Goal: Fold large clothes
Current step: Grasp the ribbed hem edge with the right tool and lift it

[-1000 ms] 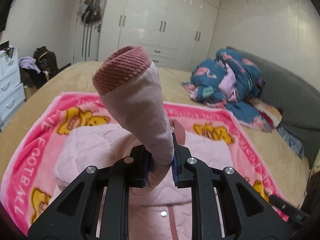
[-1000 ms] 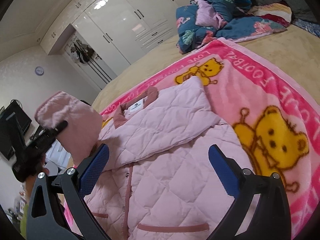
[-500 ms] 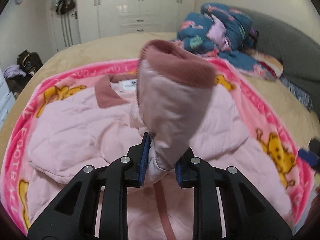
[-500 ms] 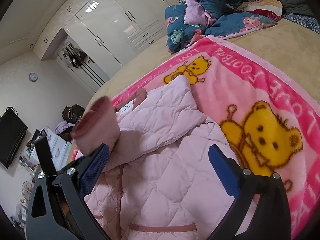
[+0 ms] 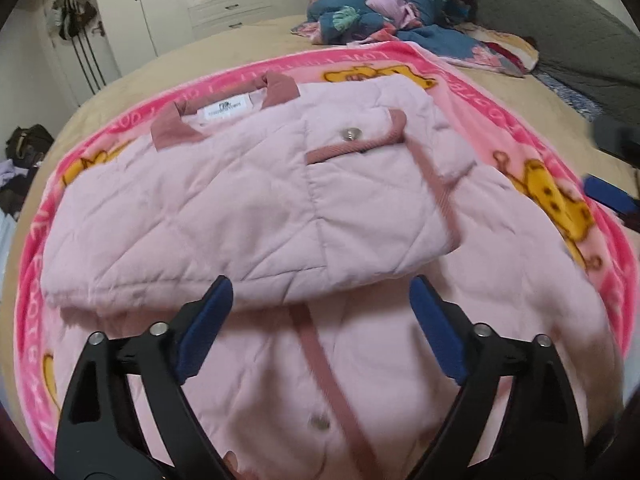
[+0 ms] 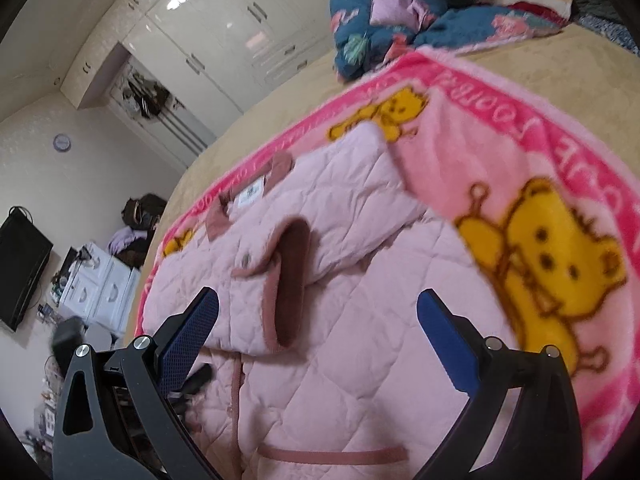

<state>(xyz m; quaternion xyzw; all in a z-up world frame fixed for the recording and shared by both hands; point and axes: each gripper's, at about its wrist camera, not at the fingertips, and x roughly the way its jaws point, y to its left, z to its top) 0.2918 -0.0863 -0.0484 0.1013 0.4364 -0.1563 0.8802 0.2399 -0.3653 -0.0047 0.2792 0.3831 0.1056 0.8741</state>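
With the sleeve laid crosswise over the chest of the pink quilted jacket, the garment is shown partway through its fold on the pink bear-print blanket that covers the bed. The sleeve is seen to run from the left shoulder to a dark-pink ribbed cuff, which rests near the centre placket; it is judged to have been placed there so that the width of the jacket is narrowed before the body is folded. The opposite sleeve is likewise seen turned inward beneath it. The collar and its white label are left exposed at the far edge, which gives a reference for keeping the fold square.

The left gripper is held just above the lower edge of the folded sleeve, its blue-padded jaws spread wide and nothing between them. The right gripper is held over the lower front panel, near the cuff, its jaws equally wide apart and empty. Both tools are thus judged to be free for a fresh grasp, most probably at the hem, which lies nearer than either view shows.

A heap of patterned bedding is left well apart at the head of the bed, clear of the working area.
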